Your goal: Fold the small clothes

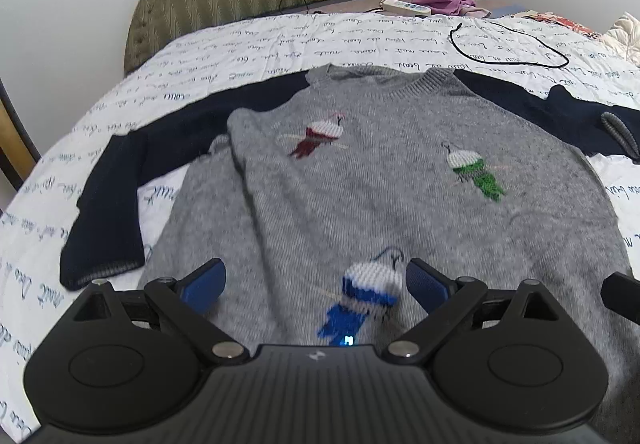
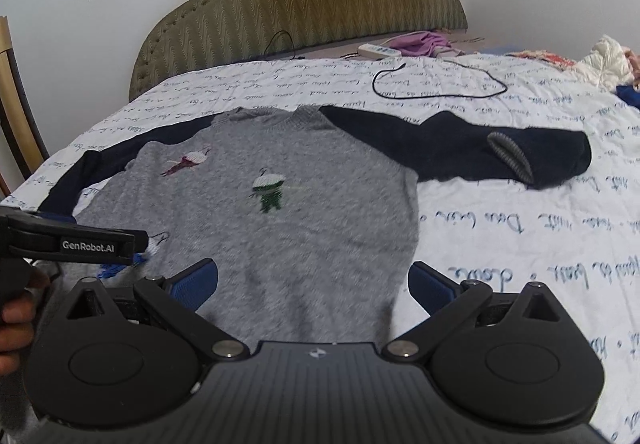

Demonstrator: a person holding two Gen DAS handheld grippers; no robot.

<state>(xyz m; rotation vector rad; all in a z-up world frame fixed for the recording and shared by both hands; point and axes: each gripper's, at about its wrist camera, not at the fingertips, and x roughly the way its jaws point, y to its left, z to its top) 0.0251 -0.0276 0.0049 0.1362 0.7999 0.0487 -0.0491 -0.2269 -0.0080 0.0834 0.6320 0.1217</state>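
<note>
A small grey knit sweater (image 1: 360, 180) with navy sleeves lies face up on the bed, collar toward the headboard. It bears red, green and blue knitted figures. Its left sleeve (image 1: 116, 184) bends down along the body; its right sleeve (image 2: 480, 152) is folded back on itself, grey cuff showing. My left gripper (image 1: 316, 286) hovers open over the lower front, above the blue figure (image 1: 360, 296). My right gripper (image 2: 314, 284) is open over the sweater's lower right edge (image 2: 280, 244). The left gripper (image 2: 72, 240) also shows at the left of the right wrist view.
The bed has a white sheet (image 2: 520, 244) printed with script. A black cable (image 2: 440, 84) loops near the head end, beside a power strip (image 2: 378, 51) and a purple cloth (image 2: 420, 43). More bedding (image 2: 608, 60) is piled at the right. A wooden chair (image 2: 16, 124) stands left.
</note>
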